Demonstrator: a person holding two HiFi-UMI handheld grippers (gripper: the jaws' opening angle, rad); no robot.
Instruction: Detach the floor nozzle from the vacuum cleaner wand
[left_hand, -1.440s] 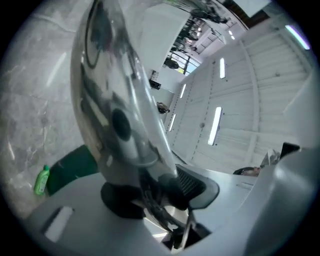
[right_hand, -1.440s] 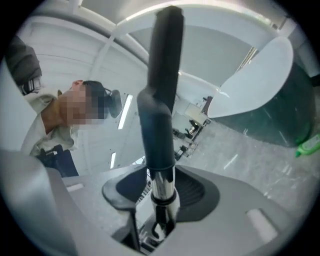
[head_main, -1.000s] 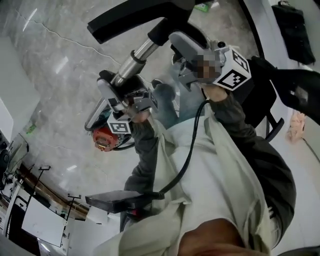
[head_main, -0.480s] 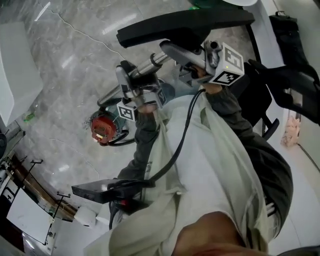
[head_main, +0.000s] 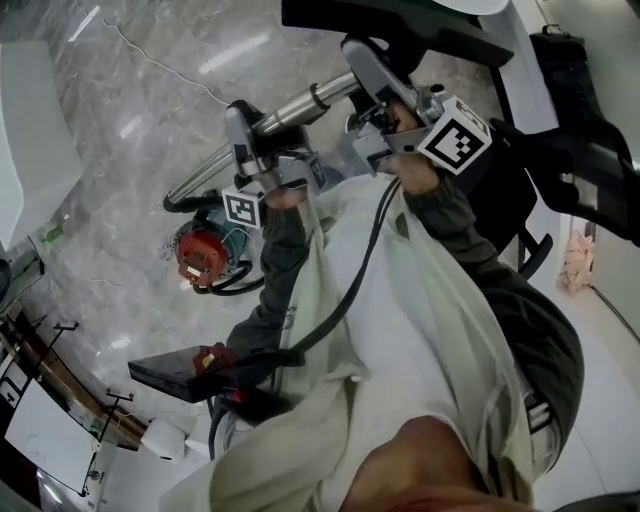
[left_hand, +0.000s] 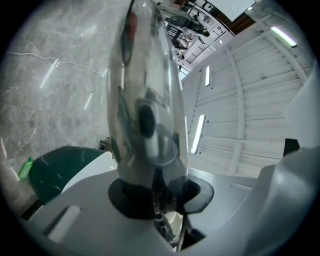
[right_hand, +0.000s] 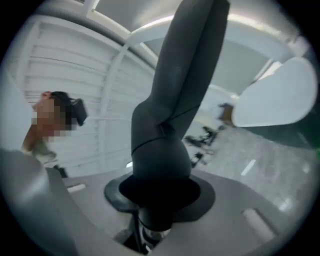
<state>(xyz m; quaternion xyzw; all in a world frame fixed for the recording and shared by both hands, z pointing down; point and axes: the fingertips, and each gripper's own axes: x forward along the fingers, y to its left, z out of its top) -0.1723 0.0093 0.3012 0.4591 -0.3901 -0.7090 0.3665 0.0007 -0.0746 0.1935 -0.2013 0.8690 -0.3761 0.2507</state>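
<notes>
Nearest the camera, a pale jacket (head_main: 420, 340) fills the lower frame, with a black cable (head_main: 350, 290) running up across it toward the hands. Above it, the left gripper (left_hand: 161, 194) is closing its jaws narrowly on the silvery wand (head_main: 300, 105), with the pads on both sides of the tube. Just to its right, the right gripper (right_hand: 160, 192) clamps the black neck of the floor nozzle (head_main: 420, 30), which is held up at chest level and spreads across the top of the head view. The joint between wand and nozzle sits behind the right gripper, so I cannot tell whether they are apart. Far below, on the grey marble floor (head_main: 130, 130), lies the red vacuum body (head_main: 200, 255).
</notes>
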